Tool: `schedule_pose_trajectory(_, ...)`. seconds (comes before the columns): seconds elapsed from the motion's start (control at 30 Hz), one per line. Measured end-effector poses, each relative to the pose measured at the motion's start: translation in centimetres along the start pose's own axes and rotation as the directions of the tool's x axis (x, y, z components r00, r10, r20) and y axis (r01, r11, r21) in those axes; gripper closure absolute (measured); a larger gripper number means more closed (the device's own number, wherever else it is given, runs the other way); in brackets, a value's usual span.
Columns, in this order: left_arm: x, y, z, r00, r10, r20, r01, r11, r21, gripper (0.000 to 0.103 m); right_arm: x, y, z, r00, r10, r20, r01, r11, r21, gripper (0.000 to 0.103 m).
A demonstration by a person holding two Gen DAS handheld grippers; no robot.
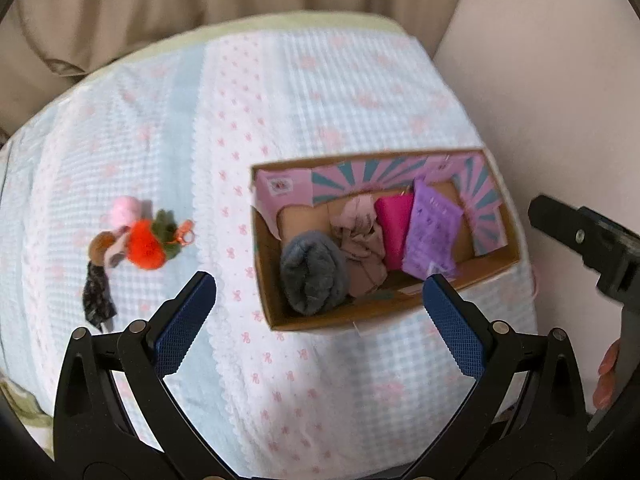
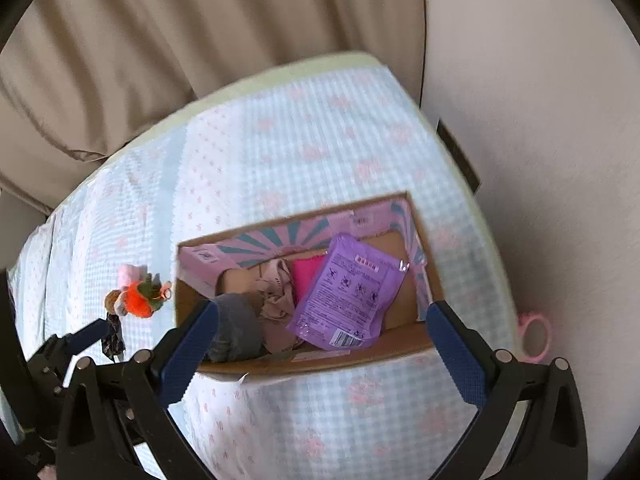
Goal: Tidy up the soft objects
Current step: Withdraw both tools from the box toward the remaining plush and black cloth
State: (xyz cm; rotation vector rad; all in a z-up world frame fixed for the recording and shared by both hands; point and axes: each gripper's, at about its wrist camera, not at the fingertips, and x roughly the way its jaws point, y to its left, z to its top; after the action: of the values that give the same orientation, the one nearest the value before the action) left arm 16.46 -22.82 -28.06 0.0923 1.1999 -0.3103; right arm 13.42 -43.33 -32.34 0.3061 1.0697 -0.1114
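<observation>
An open cardboard box (image 1: 384,312) sits on the bed and holds a grey rolled cloth (image 1: 312,276), a beige crumpled cloth (image 1: 362,248), a pink item (image 1: 394,228) and a purple packet (image 1: 430,232). The box (image 2: 320,364) and packet (image 2: 348,300) also show in the right wrist view. A pile of small plush items (image 1: 140,240) with an orange pompom and a dark scrunchie (image 1: 96,292) lies left of the box. My left gripper (image 1: 318,312) is open and empty above the box's near edge. My right gripper (image 2: 320,344) is open and empty over the box.
The bed is covered by a blue-and-white gingham sheet (image 1: 280,100) with pink bows. Beige curtains (image 1: 160,0) hang behind it and a wall (image 1: 560,100) stands at the right. A pink ring (image 2: 534,336) lies by the wall at the bed's right edge.
</observation>
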Motion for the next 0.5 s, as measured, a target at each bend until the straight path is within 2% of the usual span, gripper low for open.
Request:
schedule_pose_trajectory(0.17,-6.1,1.5,-0.7,0.996,0.005,0.092,-0.003,1.0,-0.019,0.0,-5.6,2.9,-1.2,0.996,-0.027,0.087,0.032,0.997,-0.064,0.0)
schedule_pose_trajectory(0.37,-13.8,3.7,-2.1,0.975,0.03,0.219,-0.025,0.999,-0.026,0.0,-11.2,5.6,-2.8,0.984,-0.048,0.174,0.072,0.988,-0.137,0.0)
schedule_pose_trajectory(0.5,-17.4,5.3,-3.4,0.961,0.041,0.272,-0.03,0.999,-0.044,0.0,-13.9,7.0,-3.9,0.976,-0.039,0.213,0.075,0.984,-0.163,0.0)
